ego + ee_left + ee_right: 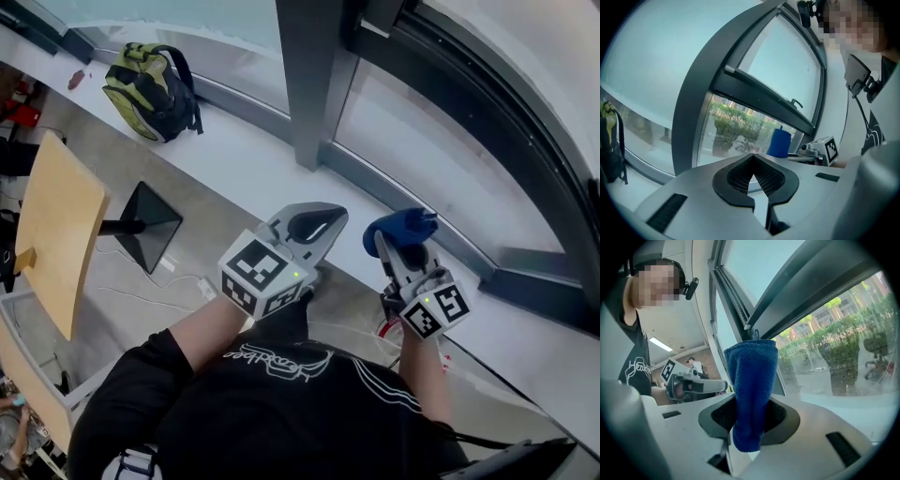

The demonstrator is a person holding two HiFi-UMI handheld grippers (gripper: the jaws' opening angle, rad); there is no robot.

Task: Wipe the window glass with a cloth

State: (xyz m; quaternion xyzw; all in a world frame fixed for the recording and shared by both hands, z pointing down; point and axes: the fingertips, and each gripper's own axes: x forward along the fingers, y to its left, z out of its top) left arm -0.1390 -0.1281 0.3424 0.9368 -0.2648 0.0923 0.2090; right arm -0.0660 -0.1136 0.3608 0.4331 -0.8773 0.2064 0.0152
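Head view: the left gripper (314, 228) is in the middle. Just at its 3 o'clock, the right gripper (397, 246) holds a blue cloth (398, 225) near the window glass (422, 155). A backpack (150, 89) lies at 10 o'clock.

Left gripper view: the jaws are pressed together with nothing in them.

Right gripper view: the jaws pinch the cloth, which sticks up in front of the glass.

Office-like workroom suggested (possibly lab). Far side filled by window glass (422, 150) in dark metal frame (309, 84), wide white sill (253, 159) below. Backpack (150, 89) seen on sill, far left. Wooden table (56, 234) on pedestal base (148, 225) at left, cables (131, 295) nearby. Trees (834, 352) seen outside.
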